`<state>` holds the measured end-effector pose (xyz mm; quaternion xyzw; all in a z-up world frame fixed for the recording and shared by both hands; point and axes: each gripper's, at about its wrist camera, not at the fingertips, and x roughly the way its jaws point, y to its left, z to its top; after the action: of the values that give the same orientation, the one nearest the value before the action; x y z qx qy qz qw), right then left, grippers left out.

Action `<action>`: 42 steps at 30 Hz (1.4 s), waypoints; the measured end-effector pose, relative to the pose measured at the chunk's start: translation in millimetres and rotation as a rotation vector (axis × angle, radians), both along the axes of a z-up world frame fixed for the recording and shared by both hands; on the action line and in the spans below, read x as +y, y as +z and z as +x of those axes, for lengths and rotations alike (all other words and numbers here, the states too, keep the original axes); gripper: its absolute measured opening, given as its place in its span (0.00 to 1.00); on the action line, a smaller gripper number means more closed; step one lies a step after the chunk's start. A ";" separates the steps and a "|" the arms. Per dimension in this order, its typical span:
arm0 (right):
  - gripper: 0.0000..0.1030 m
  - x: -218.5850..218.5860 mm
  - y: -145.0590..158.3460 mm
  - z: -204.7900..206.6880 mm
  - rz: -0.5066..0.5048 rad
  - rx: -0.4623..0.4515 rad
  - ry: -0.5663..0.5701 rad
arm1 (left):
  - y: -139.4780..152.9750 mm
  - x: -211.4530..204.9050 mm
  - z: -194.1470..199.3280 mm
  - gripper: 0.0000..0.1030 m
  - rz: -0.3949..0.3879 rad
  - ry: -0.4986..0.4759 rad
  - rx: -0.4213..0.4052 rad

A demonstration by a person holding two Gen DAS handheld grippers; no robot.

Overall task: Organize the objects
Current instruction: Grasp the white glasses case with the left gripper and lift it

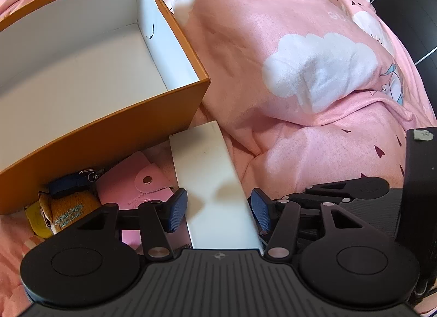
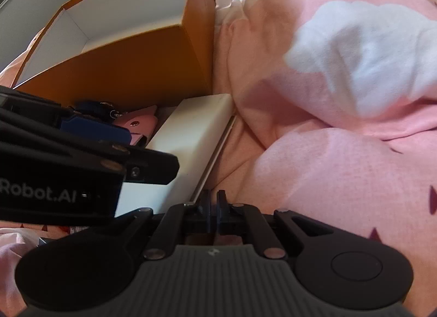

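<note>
One white slab (image 1: 210, 180), one pink wallet (image 1: 136, 183), one orange box (image 1: 103, 131)

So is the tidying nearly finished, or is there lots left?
Just starting. The orange box looks empty. The left gripper stands open around the white box, not squeezing; the right gripper is shut on nothing. The pink wallet and plush toy wait outside.
</note>
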<state>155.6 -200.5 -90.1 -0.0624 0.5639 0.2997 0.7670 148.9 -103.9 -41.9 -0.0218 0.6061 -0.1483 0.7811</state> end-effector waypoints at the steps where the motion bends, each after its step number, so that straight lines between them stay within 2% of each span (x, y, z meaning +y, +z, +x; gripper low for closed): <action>1: 0.02 1.2 -2.8 2.6 0.016 0.018 -0.005 | 0.4 1.0 1.9 0.61 0.001 0.005 0.002; 3: 0.01 0.7 -4.9 8.1 0.040 0.044 -0.016 | 2.8 4.0 5.1 0.61 0.004 0.017 0.003; 12: 0.01 6.8 12.8 8.7 0.197 0.030 -0.007 | 21.9 26.0 14.5 0.61 0.013 0.058 -0.040; 18: 0.02 16.4 18.2 5.2 0.190 -0.024 0.016 | 20.4 22.5 18.2 0.62 0.058 -0.003 -0.038; 21: 0.01 16.8 17.4 6.1 0.197 -0.019 0.015 | 13.8 15.3 24.7 0.65 0.078 -0.066 -0.014; 28: 0.01 18.3 11.8 13.4 0.202 -0.018 0.014 | -10.0 -6.7 40.6 0.63 0.151 -0.173 0.033; 29: 0.01 18.0 11.0 14.3 0.203 -0.013 0.015 | -14.0 -8.7 43.5 0.62 0.166 -0.173 0.043; 31: 0.01 17.6 9.6 16.3 0.205 -0.008 0.015 | -19.1 -10.7 47.4 0.53 0.182 -0.170 0.057; 35: 0.01 14.0 12.2 11.9 0.209 -0.001 0.018 | -18.1 -11.3 46.8 0.34 0.141 -0.184 0.065; 39: 0.04 15.7 13.0 12.2 0.183 0.024 0.016 | -9.1 -10.5 41.2 0.31 0.146 -0.185 0.022; 40: 0.06 15.2 13.1 11.8 0.173 0.034 0.014 | -6.8 -6.9 39.3 0.31 0.135 -0.178 0.020; 42: 0.22 11.9 13.7 8.6 0.148 0.047 0.003 | -3.0 -0.3 33.2 0.31 0.112 -0.168 0.014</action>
<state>164.2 -188.6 -76.4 0.0006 0.5579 0.3433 0.7556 182.1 -104.2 -44.8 0.0718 0.6186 -0.1788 0.7617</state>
